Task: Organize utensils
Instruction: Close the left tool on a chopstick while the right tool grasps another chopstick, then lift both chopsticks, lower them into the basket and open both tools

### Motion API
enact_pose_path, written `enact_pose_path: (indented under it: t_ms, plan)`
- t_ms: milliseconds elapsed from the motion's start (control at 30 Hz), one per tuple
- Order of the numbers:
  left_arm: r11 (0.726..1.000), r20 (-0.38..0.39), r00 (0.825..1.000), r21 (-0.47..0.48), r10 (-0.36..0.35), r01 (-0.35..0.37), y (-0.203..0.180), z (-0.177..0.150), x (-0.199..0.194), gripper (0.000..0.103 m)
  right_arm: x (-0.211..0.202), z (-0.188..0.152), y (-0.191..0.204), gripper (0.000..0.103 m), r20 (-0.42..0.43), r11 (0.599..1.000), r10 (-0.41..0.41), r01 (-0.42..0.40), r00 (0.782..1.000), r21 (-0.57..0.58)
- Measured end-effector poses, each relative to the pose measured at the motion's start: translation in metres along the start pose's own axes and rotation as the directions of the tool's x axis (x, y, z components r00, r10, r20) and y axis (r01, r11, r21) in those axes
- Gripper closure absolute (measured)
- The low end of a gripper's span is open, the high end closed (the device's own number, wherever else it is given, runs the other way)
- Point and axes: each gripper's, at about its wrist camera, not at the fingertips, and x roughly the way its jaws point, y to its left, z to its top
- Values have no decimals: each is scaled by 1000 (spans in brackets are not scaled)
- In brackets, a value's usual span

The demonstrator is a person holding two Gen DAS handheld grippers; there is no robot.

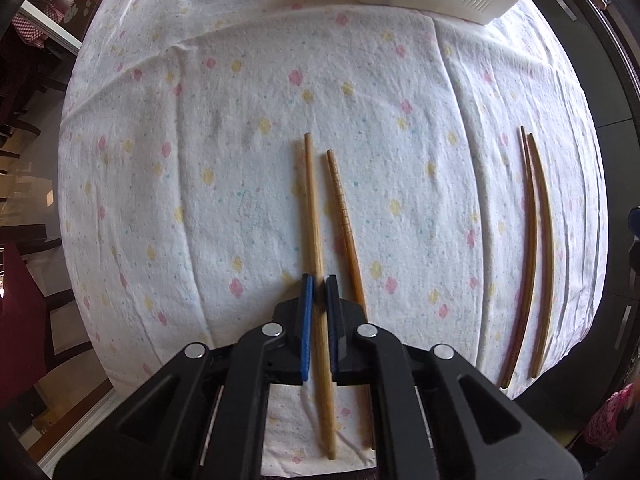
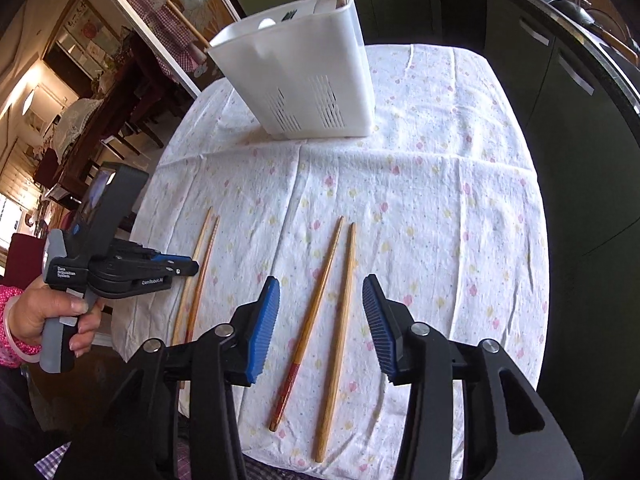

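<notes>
- Beneath both tongs, a flowered cloth is covering the table and taking up most of each view.
- Beyond the tips of both tongs, at the far end of the cloth, a white caddy with slotted walls is standing upright; a wooden handle and some pale utensils are sticking up out of it.
- The right tongs are hovering with blue pads standing wide apart, gripping nothing.
- The left tongs are pointing down at the cloth with pads closed on a pale chopstick, pinching it partway along its length; most of the stick is lying on the cloth ahead of the tips.
- To the left of the right tongs, a hand in a pink sleeve is holding the handle of the left tongs.
- Just right of the left tongs' pads, a grooved chopstick is lying flat, close beside the pale one and angled slightly away from it.
- Below the gap of the right tongs, a red-ended chopstick and a plain chopstick are lying side by side on the cloth, untouched, their far ends pointing towards the caddy.
</notes>
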Motion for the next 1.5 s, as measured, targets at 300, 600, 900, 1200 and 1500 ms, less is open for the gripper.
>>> enact_pose_path:
  t_ms: [300, 600, 900, 1200, 1500]
  plan:
    - [998, 52, 998, 67, -18, 15, -17, -3, -25, 97, 66, 10, -8, 81, -249, 988, -152, 139, 956, -69]
    - [994, 78, 996, 104, -47, 38, -22, -16, -45, 97, 89, 15, 8, 88, -315, 980, -191, 166, 930, -106]
    - [989, 127, 989, 133, -75, 57, -14, -25, -71, 97, 100, 18, 14, 94, -344, 971, -238, 209, 908, -119]
    - [978, 208, 971, 192, -118, 78, -18, -46, -107, 97, 59, 10, 10, 96, -180, 993, -116, 113, 977, -23]
    - [968, 308, 939, 236, -153, 81, -36, -52, -145, 97, -8, -12, -7, 96, 16, 999, 18, -19, 1000, 43]
